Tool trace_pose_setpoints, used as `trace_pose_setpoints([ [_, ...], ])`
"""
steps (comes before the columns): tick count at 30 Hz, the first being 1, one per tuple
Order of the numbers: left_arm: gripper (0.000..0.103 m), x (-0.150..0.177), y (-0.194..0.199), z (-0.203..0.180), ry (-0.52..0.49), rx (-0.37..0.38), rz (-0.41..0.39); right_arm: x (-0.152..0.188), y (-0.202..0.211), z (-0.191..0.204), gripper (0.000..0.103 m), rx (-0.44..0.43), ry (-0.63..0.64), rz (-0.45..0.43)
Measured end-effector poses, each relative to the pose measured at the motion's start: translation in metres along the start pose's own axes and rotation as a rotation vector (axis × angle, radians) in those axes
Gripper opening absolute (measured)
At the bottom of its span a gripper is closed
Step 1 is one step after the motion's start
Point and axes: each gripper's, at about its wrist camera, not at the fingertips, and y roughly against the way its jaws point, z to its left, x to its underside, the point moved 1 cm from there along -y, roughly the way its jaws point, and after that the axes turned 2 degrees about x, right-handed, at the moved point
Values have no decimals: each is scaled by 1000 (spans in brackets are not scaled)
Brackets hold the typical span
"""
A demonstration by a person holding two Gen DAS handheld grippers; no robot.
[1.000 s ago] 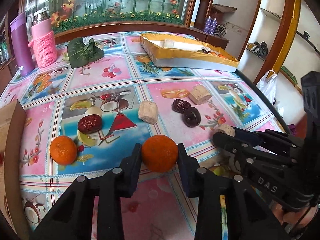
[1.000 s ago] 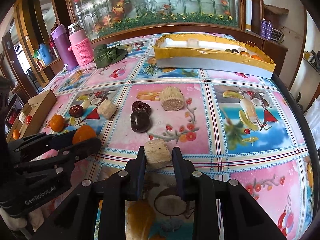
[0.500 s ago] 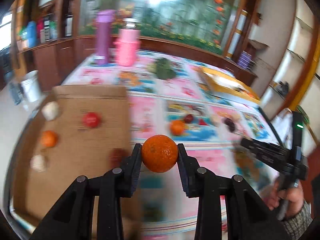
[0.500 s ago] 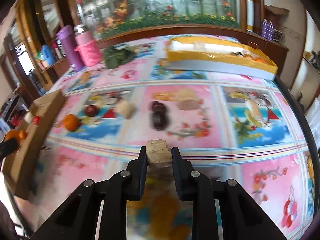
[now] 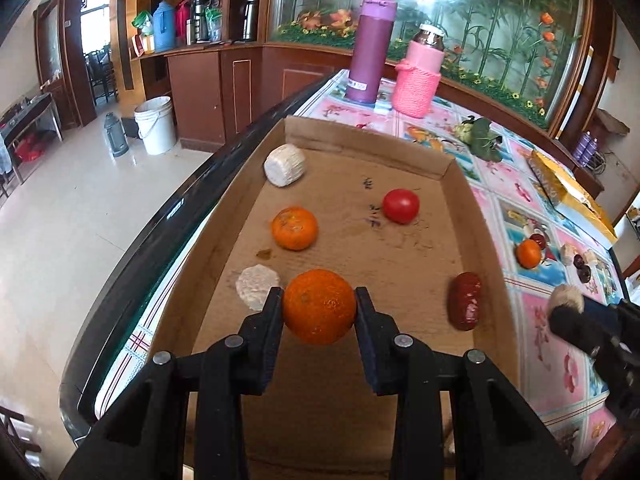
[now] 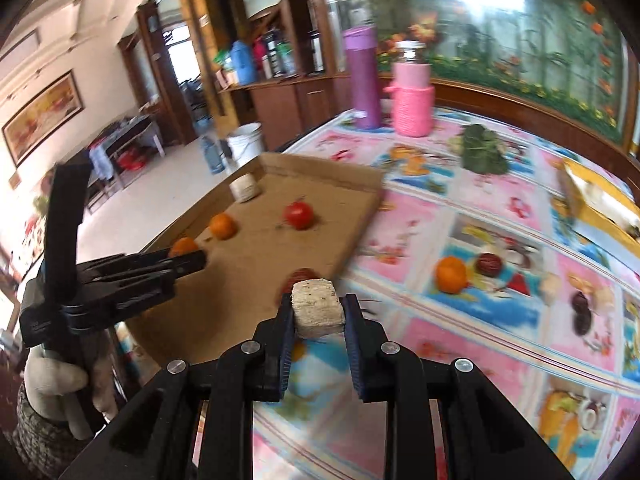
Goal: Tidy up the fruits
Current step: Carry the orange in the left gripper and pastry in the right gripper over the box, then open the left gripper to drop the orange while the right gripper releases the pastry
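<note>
My left gripper (image 5: 319, 308) is shut on an orange (image 5: 319, 306), held above the near part of a shallow cardboard box (image 5: 472, 216). Inside the box lie another orange (image 5: 295, 228), a red tomato (image 5: 401, 206), a dark red date (image 5: 465, 306) and two pale chunks (image 5: 285, 165) (image 5: 257, 282). My right gripper (image 6: 318, 312) is shut on a beige fibrous chunk (image 6: 318, 309), over the tablecloth just right of the box (image 6: 320, 184). The left gripper (image 6: 188, 258) with its orange shows in the right wrist view over the box's near left side.
On the flowered tablecloth (image 6: 480, 320) lie an orange (image 6: 451, 274), a date (image 6: 489, 265), dark fruits (image 6: 581, 312) and pale chunks. A purple flask (image 5: 371, 48), a pink-sleeved jar (image 5: 418, 76), leafy greens (image 5: 480, 140) and a yellow box (image 5: 568, 196) stand further back. The table edge borders the box's left.
Both grippers swung left from the middle of the table toward the cardboard box, each keeping its load. The left one now hangs over the box; the right one is beside it.
</note>
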Motion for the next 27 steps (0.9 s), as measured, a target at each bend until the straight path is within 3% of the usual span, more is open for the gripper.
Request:
trace_pose_setpoints([
  [12, 35, 2, -7, 10, 31, 24, 13, 7, -68, 68, 26, -40, 131, 137],
  [14, 42, 1, -3, 12, 39, 23, -2, 8, -74, 71, 26, -36, 137, 148],
  [20, 55, -4, 17, 20, 77, 24, -62, 8, -77, 72, 28, -46, 117, 144],
  [24, 60, -6, 29, 22, 101, 21, -85, 5, -67, 68, 40, -59, 102, 113],
  [27, 63, -8, 37, 19, 106, 23, -96, 3, -54, 64, 42, -62, 94, 83],
])
